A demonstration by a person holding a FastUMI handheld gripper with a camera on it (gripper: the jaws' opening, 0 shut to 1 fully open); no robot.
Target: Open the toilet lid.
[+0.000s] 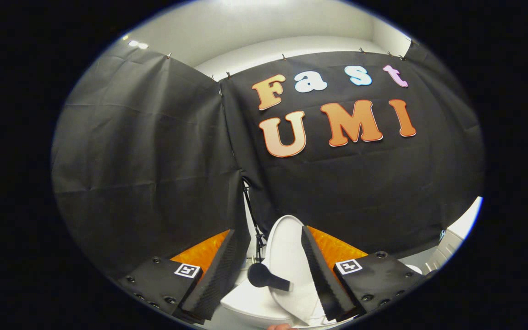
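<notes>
I've got the toilet lid between the gripper fingers. It's smooth glossy white plastic, oval, and raised: it stands near upright, rounded top edge against the black cloth wall, tilted slightly. A flat black paddle-shaped handle, round head with a short stem, is stuck on the lid's face and pokes into the gap between the fingers.

Under the lid I see the white toilet body, same glossy finish, curved rim. I can't tell what's in the bowl; it's hidden.

Gripper jaws are spread wide. Inner finger faces are ribbed, sawtooth texture. The right finger lies along the lid's right edge and looks to be touching it. The left finger is well apart from the lid. So I'm holding nothing, with contact on one side at most.

The cloth wall is matte and creased, hung in panels with a seam behind the lid. A thin black tripod-like stand sits just left of the lid by that seam. There's a pale boxy fixture off beyond the right finger.
</notes>
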